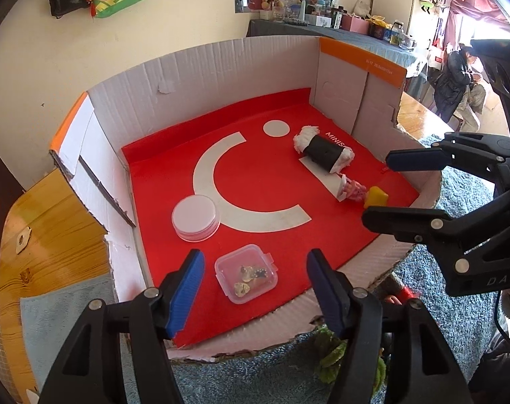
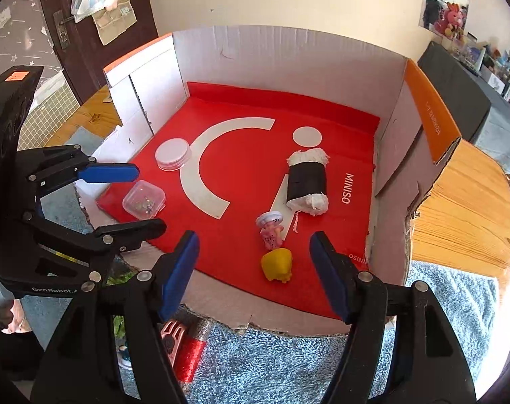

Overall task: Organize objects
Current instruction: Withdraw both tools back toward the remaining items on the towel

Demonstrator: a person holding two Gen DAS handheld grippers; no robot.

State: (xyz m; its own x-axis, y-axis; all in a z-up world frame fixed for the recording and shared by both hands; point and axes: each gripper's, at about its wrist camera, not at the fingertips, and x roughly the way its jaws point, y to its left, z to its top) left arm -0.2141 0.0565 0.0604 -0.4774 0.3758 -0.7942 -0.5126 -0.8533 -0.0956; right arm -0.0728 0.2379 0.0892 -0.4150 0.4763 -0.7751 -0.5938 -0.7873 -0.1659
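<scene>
Blue pads frame each wrist view, and both sets of tongs stand apart with nothing between them: the left gripper (image 1: 253,289) hangs just over the clear lidded case (image 1: 245,273) at the near edge of the red mat (image 1: 174,175), the right gripper (image 2: 255,269) just over the yellow toy (image 2: 277,264). Both things already lie inside the cardboard box (image 1: 201,67), so the step looks like a release; I would lift each tool straight up and back over the torn near wall, pads kept wide, so neither one drags its object. Farther in sit the pink figurine (image 2: 271,232), the black-wrapped roll (image 2: 307,180) and the round white lid (image 1: 195,217). Only the right view shows loose items outside on the blue rug (image 2: 288,353), among them a red spool (image 2: 189,357); only the left view shows a person standing across the room (image 1: 455,82)
</scene>
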